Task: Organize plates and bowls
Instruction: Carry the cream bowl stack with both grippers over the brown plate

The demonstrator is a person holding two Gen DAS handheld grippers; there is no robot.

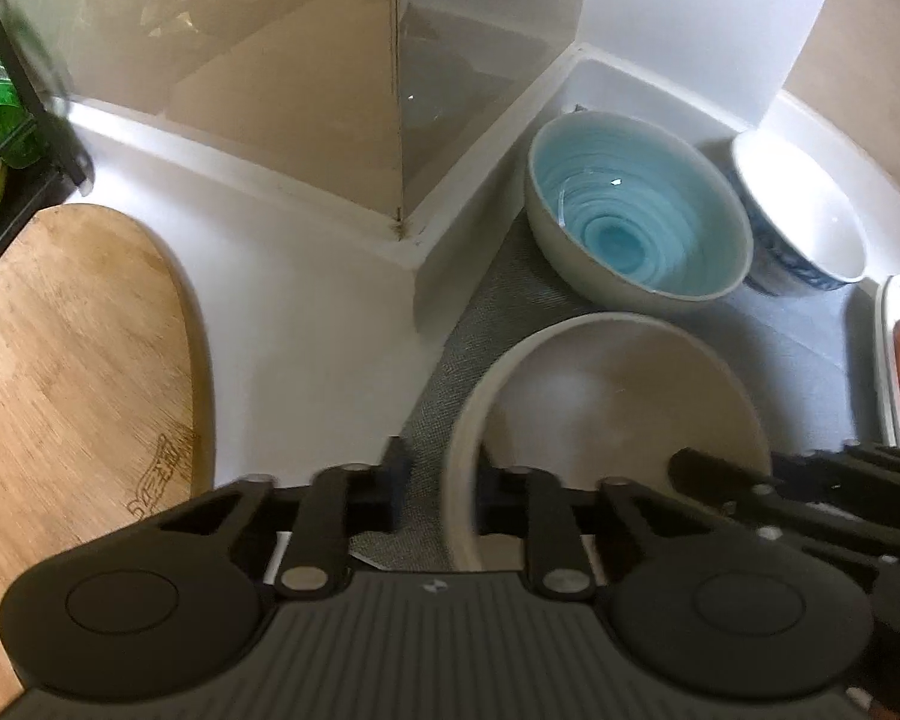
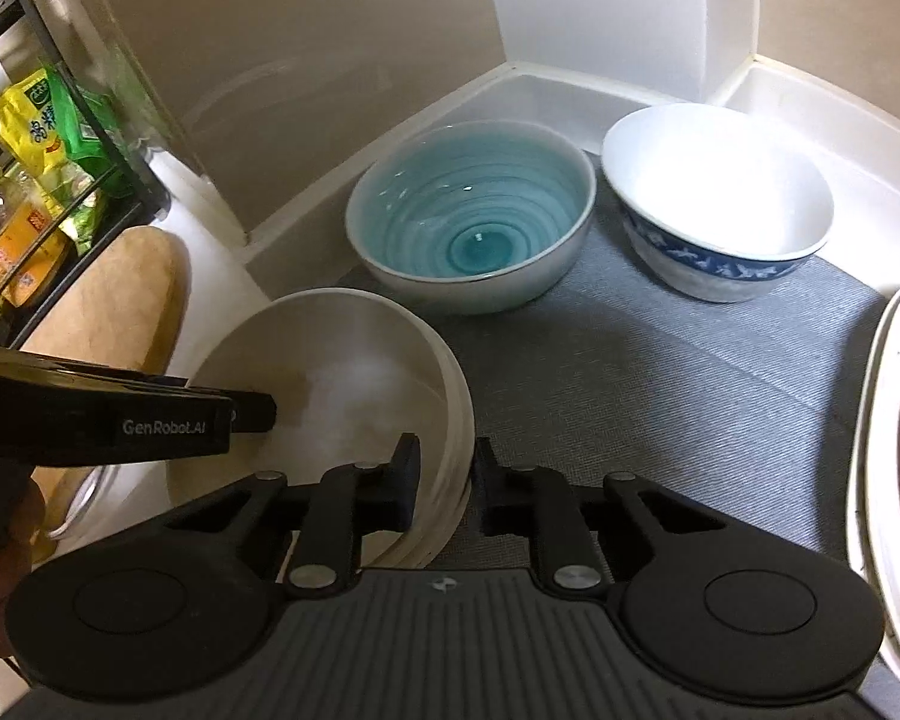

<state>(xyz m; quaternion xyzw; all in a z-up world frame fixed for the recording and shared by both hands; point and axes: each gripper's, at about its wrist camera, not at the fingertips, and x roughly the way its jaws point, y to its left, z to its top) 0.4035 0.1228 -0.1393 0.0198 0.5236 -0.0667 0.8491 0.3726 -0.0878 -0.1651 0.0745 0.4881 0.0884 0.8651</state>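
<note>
The cream bowl [image 1: 618,414] is wide and plain, matte inside with a thick rim, and sits on the grey mat [image 2: 660,372] in front of the blue swirled bowl [image 2: 471,213] and the white bowl with a blue band [image 2: 720,204]. Both grippers pinch its rim – the left gripper [image 1: 441,474] on the near left edge, the right gripper [image 2: 447,468] on the right edge. Only the left view shows the wooden board's [image 1: 78,360] full grain; only the right shows the rack of yellow and green packets [image 2: 36,180].
</note>
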